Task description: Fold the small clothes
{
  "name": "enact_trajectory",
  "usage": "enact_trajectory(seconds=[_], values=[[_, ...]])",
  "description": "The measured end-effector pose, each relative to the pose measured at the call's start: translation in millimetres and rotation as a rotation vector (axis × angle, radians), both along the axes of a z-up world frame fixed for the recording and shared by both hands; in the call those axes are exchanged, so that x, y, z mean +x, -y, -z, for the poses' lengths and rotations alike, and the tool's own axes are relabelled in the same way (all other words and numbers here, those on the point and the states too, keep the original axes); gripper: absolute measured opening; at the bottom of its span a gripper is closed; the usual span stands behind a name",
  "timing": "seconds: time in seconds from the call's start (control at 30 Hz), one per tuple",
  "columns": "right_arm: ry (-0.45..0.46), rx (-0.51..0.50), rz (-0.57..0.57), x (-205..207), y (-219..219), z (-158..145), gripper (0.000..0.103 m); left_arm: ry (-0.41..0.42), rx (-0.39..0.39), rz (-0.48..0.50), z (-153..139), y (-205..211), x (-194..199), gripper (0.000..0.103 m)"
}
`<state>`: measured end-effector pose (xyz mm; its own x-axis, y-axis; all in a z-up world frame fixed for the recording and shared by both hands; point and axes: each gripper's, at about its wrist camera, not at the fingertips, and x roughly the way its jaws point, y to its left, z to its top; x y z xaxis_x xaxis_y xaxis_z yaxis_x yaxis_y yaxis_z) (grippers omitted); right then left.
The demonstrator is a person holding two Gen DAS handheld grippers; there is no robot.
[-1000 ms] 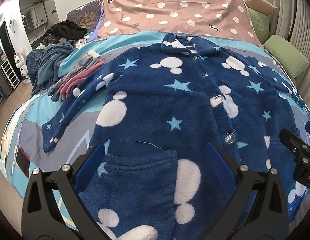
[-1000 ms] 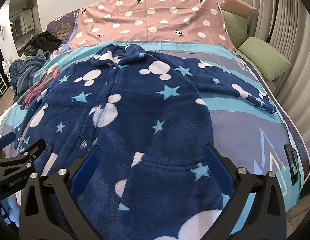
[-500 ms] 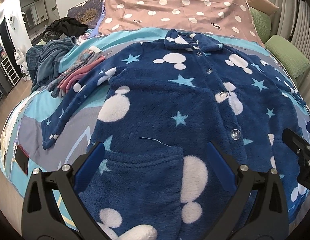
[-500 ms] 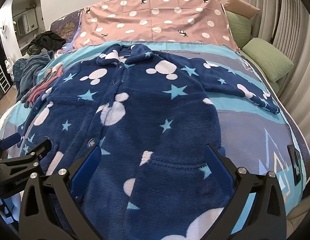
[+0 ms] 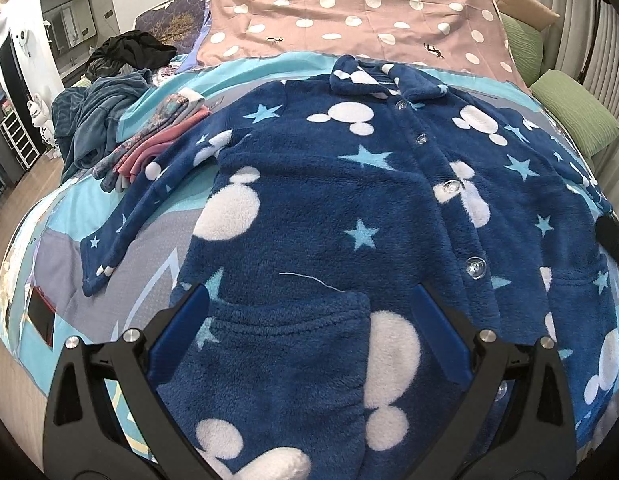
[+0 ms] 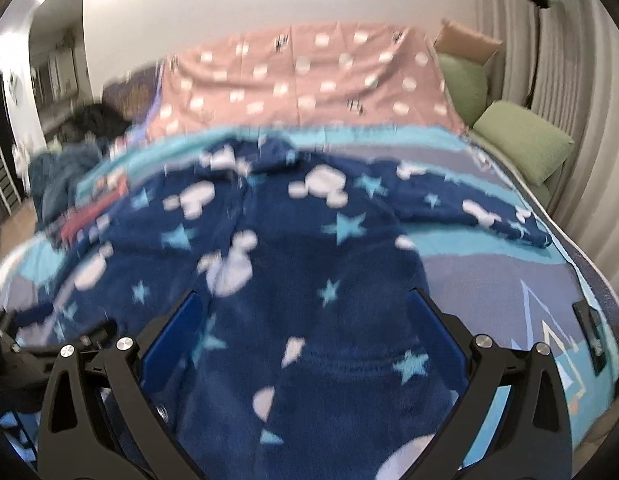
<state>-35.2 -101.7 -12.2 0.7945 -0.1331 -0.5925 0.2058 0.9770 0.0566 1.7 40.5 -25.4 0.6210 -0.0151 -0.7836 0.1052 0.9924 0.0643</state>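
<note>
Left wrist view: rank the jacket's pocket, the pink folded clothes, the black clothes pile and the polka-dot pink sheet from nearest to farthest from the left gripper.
1. Pocket of the blue fleece jacket: right between the open fingers of the left gripper.
2. Pink folded clothes: left, mid-bed.
3. Black clothes pile, far left, and polka-dot pink sheet, across the bed's far end: too close to call.

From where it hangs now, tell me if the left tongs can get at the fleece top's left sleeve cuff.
Probably yes. The left tongs are open above the fleece top, and the sleeve cuff lies flat on the bedspread with nothing on it or between.
</note>
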Motion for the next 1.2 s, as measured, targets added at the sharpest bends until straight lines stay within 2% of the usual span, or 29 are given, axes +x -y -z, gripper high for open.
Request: enact_trajectory(seconds=[0.23, 0.43, 0.53, 0.67, 0.73, 0.87, 0.93, 1.07, 1.1, 1.17, 1.2], values=[[-0.031, 0.022, -0.009, 6, 4, 3, 0.102, 0.001, -0.031, 0.002, 4, -5, 2, 0.101], [-0.071, 0.028, -0.025, 11, 3, 9, 0.099, -0.009, -0.023, -0.001, 11, -8, 5, 0.101], [-0.079, 0.025, -0.031, 14, 2, 10, 0.098, -0.024, -0.059, -0.001, 14, -14, 7, 0.101], [-0.087, 0.022, -0.04, 19, 0, 11, 0.097, -0.08, -0.173, 0.008, 22, -31, 14, 0.098], [-0.093, 0.017, -0.038, 20, 1, 12, 0.097, -0.121, -0.251, -0.013, 28, -49, 21, 0.078], [-0.114, 0.022, -0.027, 25, 4, 17, 0.097, -0.171, -0.451, -0.054, 33, -91, 29, 0.057], [-0.121, 0.025, -0.024, 27, 5, 19, 0.097, -0.175, -0.521, -0.088, 35, -112, 34, 0.039], [-0.129, 0.022, -0.017, 28, 7, 21, 0.097, -0.181, -0.725, -0.221, 45, -174, 46, 0.035], [-0.129, 0.02, -0.015, 28, 8, 21, 0.097, -0.175, -0.744, -0.27, 46, -189, 48, 0.036], [-0.13, 0.018, -0.003, 27, 12, 22, 0.097, -0.126, -0.734, -0.39, 48, -227, 52, 0.046], [-0.133, 0.019, 0.004, 28, 13, 23, 0.097, -0.113, -0.739, -0.472, 54, -249, 53, 0.056]])
